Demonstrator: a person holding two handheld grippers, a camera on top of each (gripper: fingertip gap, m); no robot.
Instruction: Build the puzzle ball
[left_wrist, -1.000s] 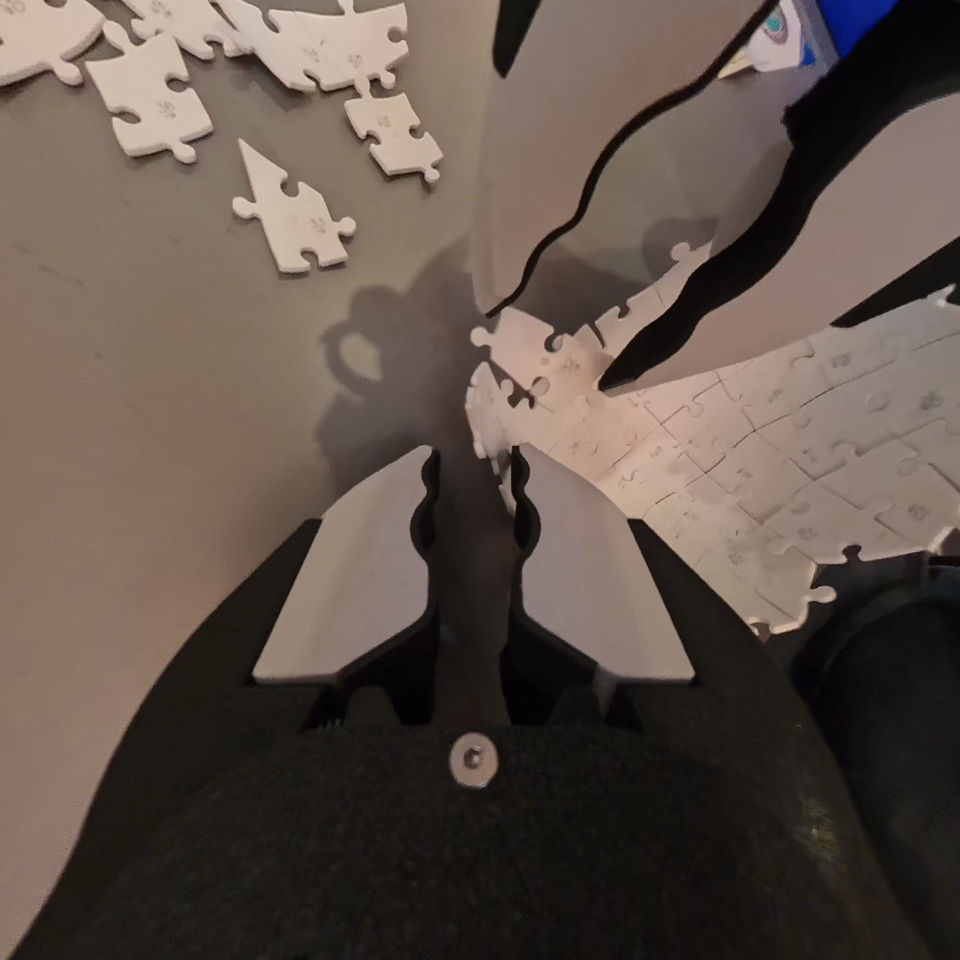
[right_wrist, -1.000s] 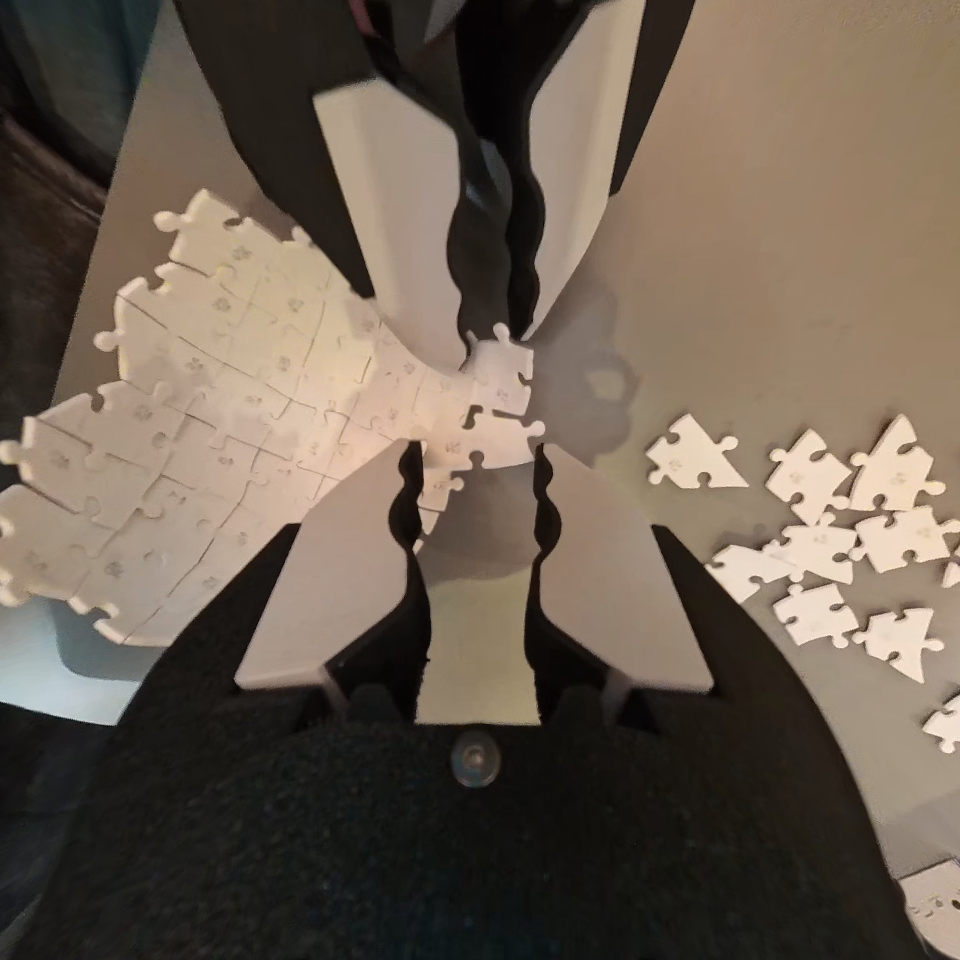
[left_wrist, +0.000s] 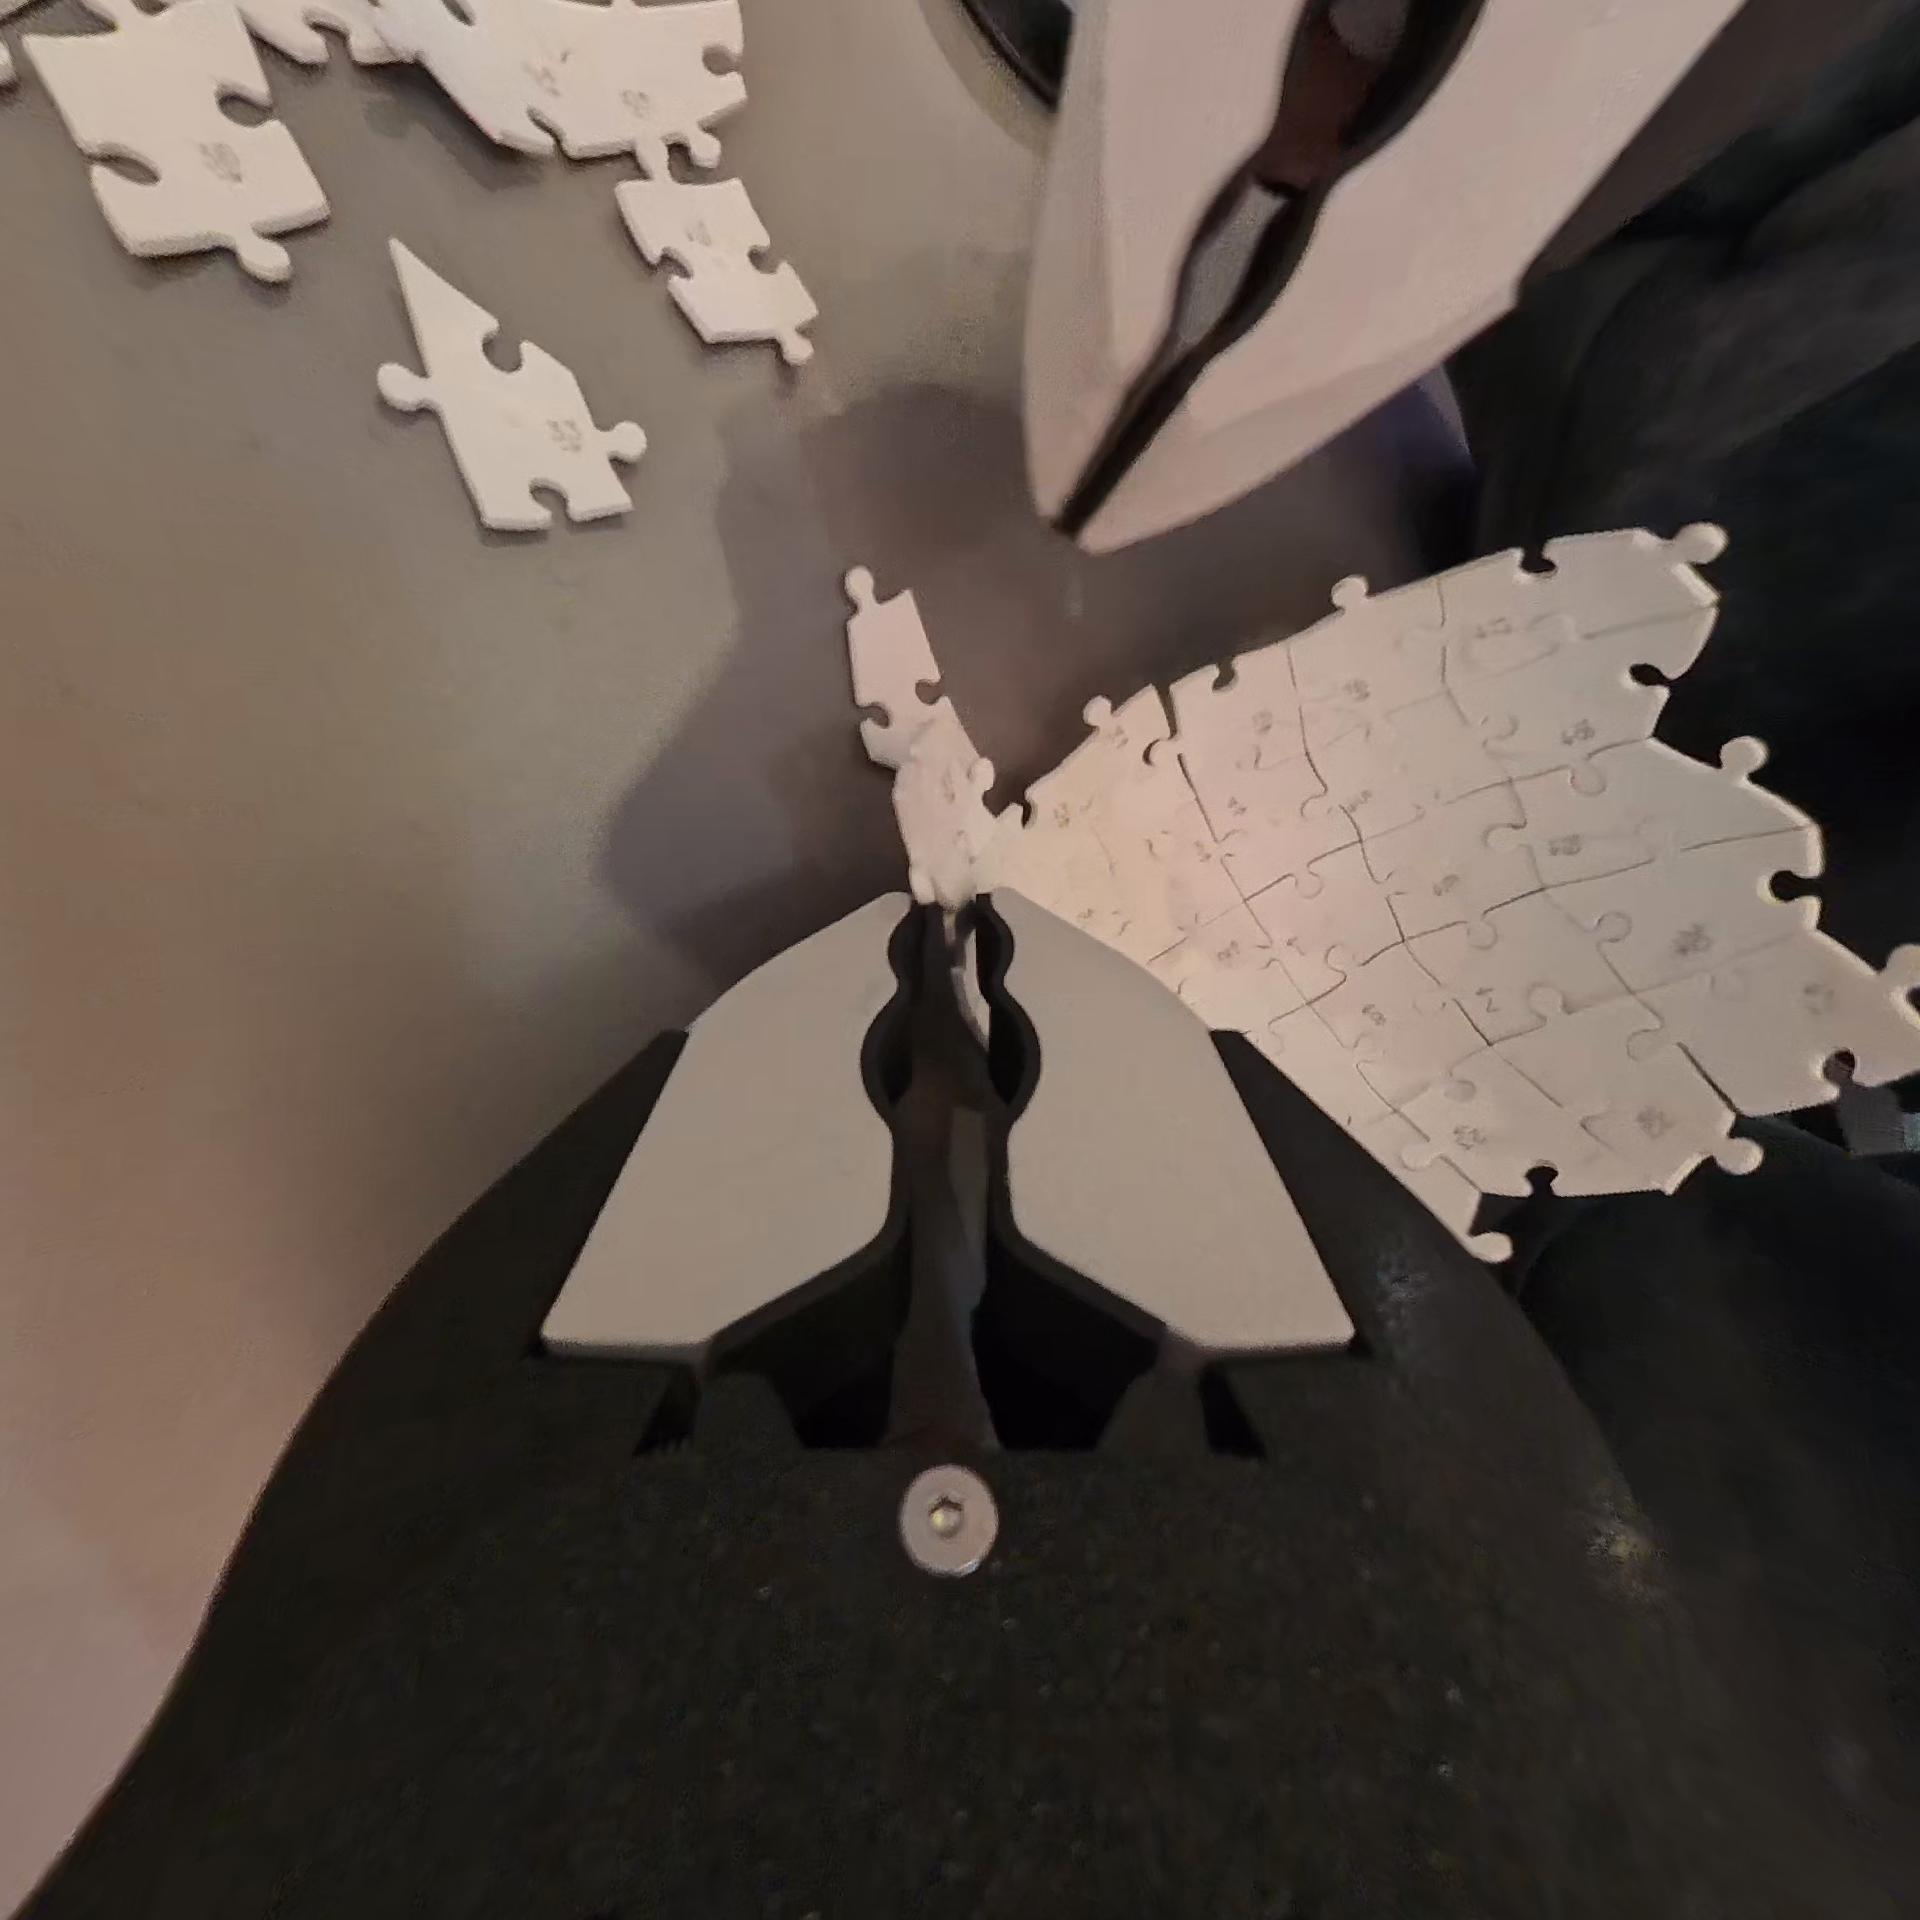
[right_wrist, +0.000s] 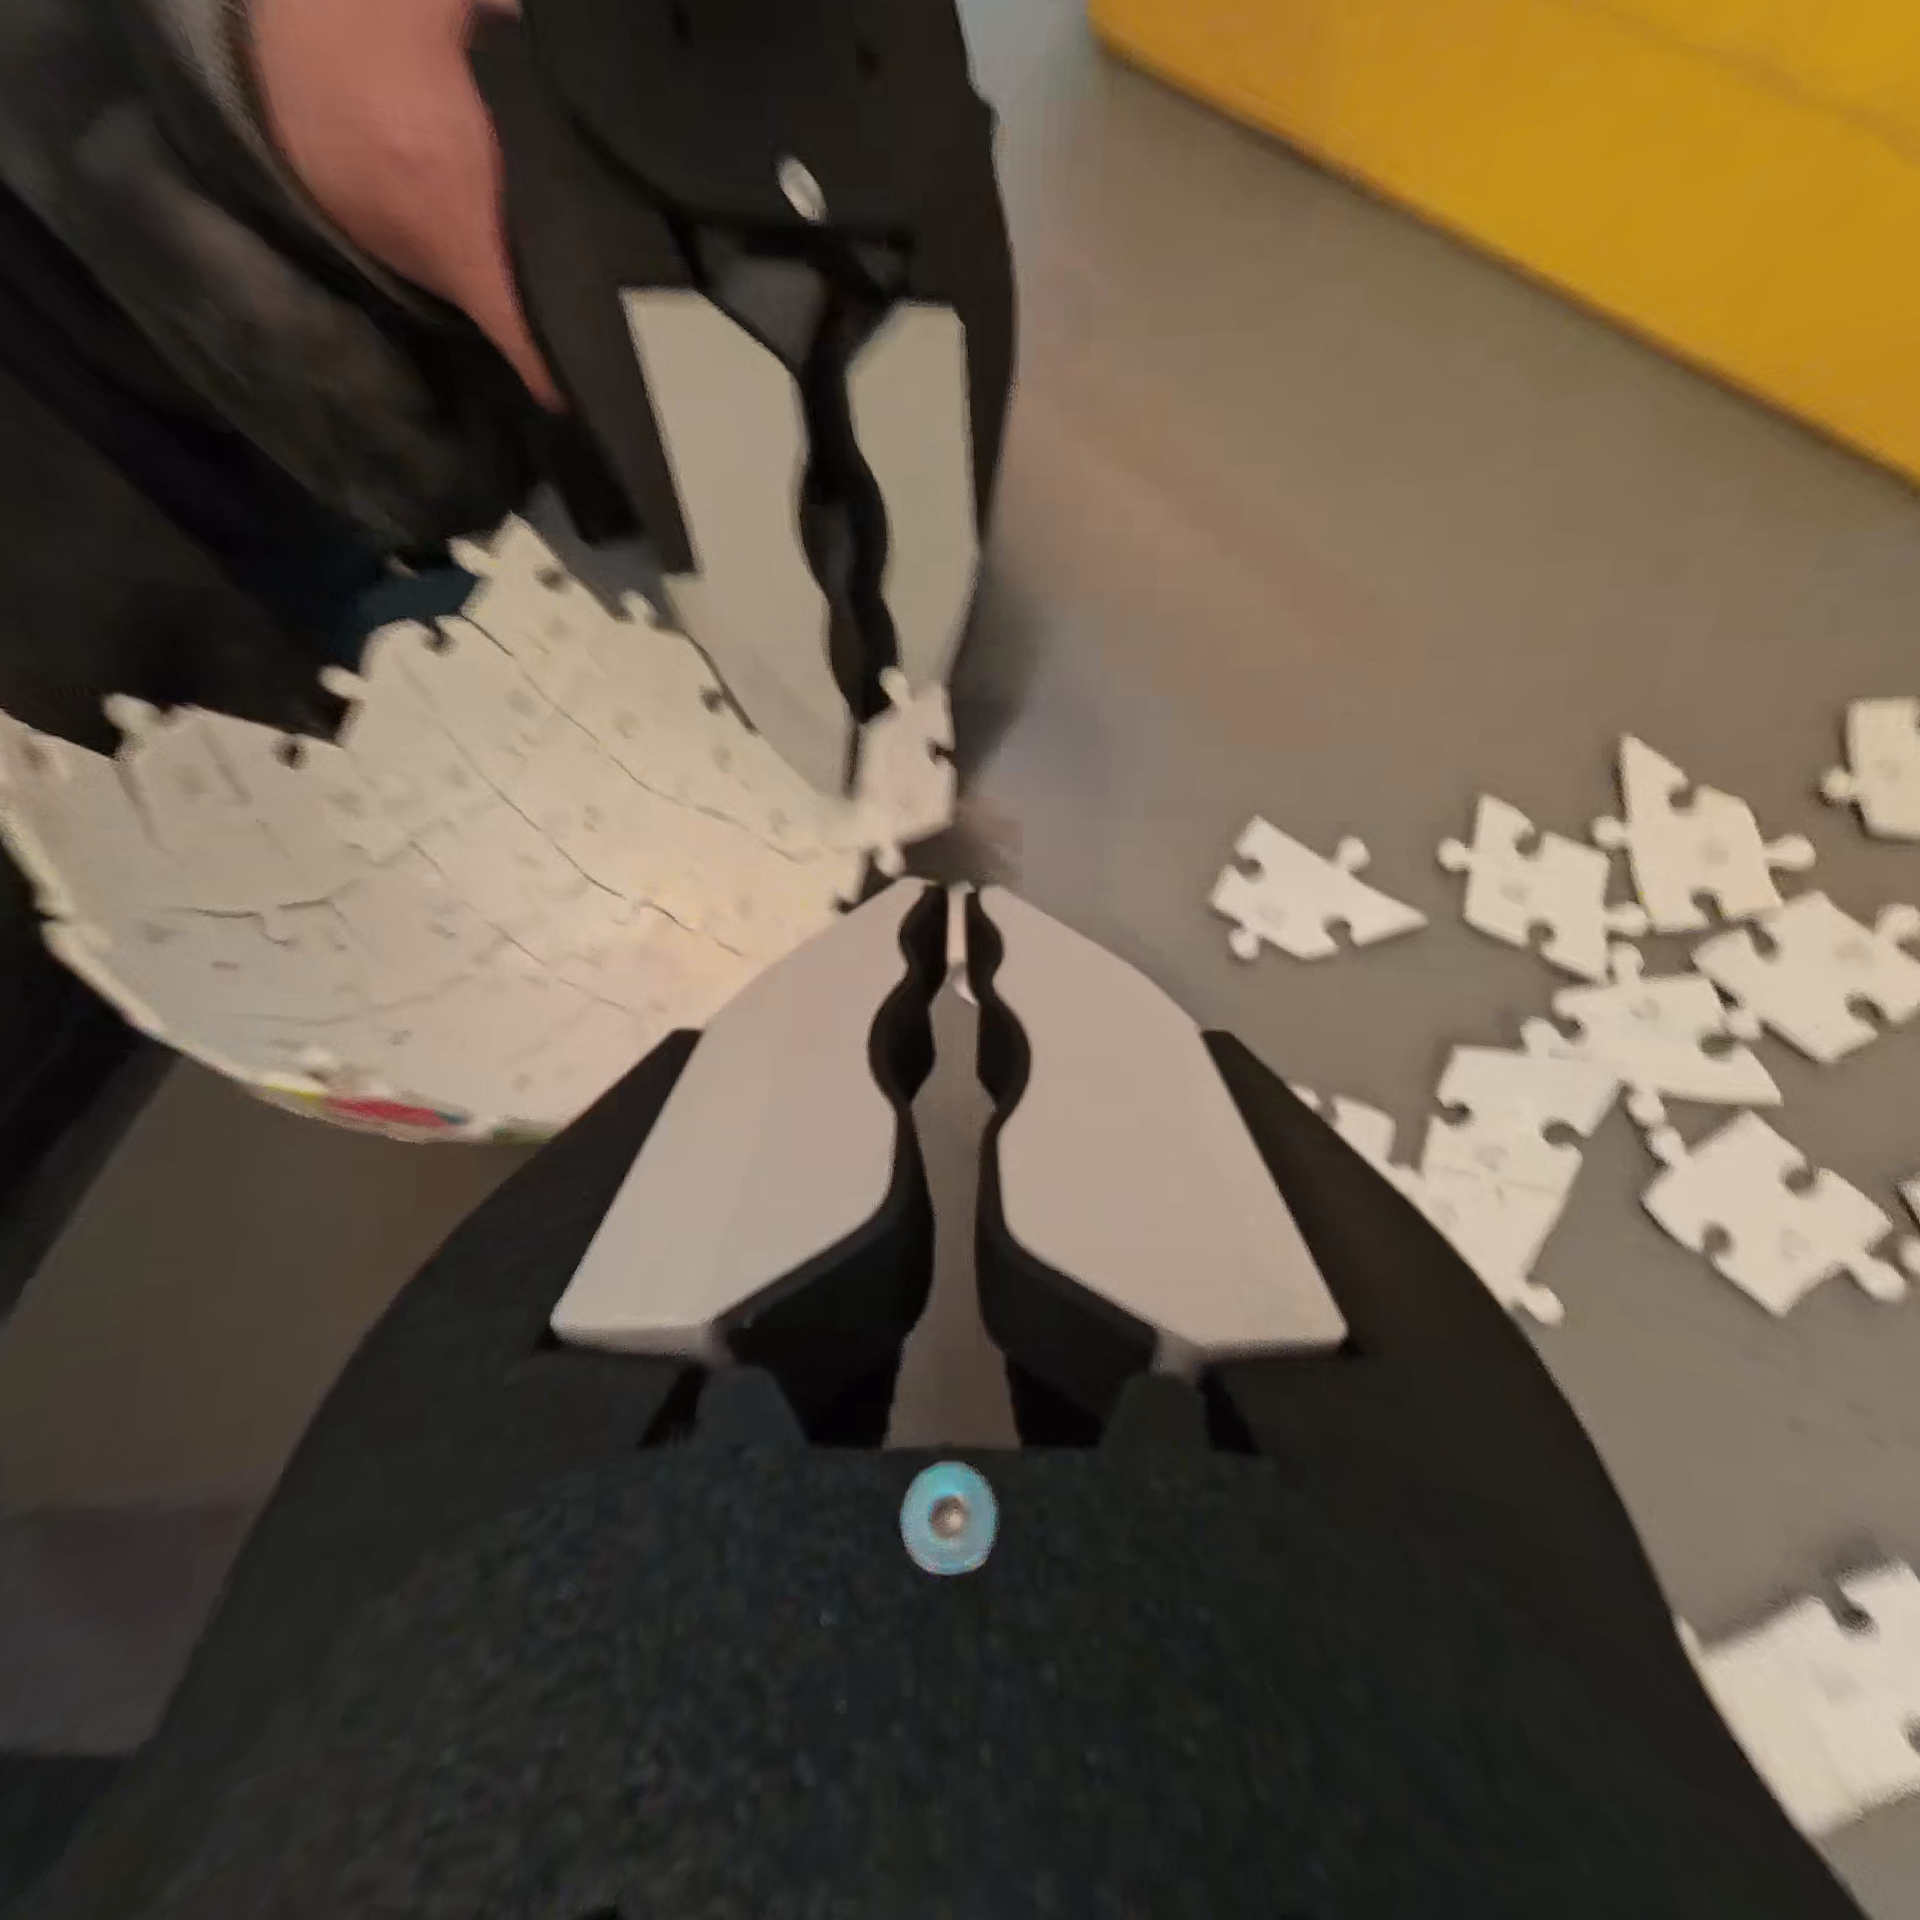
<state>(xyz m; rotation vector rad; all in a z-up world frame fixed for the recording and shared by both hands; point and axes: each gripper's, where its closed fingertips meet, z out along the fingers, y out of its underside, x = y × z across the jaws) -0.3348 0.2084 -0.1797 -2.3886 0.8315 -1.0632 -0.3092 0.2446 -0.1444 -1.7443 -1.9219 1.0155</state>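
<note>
The puzzle ball is a partly built curved shell of white interlocked pieces. My left gripper is shut on the shell's pointed edge and holds it tilted off the grey table. A strip of pieces sticks up from that point. My right gripper is shut, with nothing seen in it, just above and beyond the shell. In the right wrist view the shell curves off to the left and shows a coloured outer face at its lower rim. There my right gripper is close to the left gripper.
Loose white puzzle pieces lie on the table at the far left and to the right of my right gripper. A yellow object stands at the table's far right. A person's hand holds the left gripper. Some 6 centimeters of space lies between my two pairs of fingers. Both grippers' tips are roughly 20 centimeters from the yellow object.
Both grippers were open over the shell lying on the table. Now the left has shut on the shell's edge and lifted it. The right has shut and drawn back.
</note>
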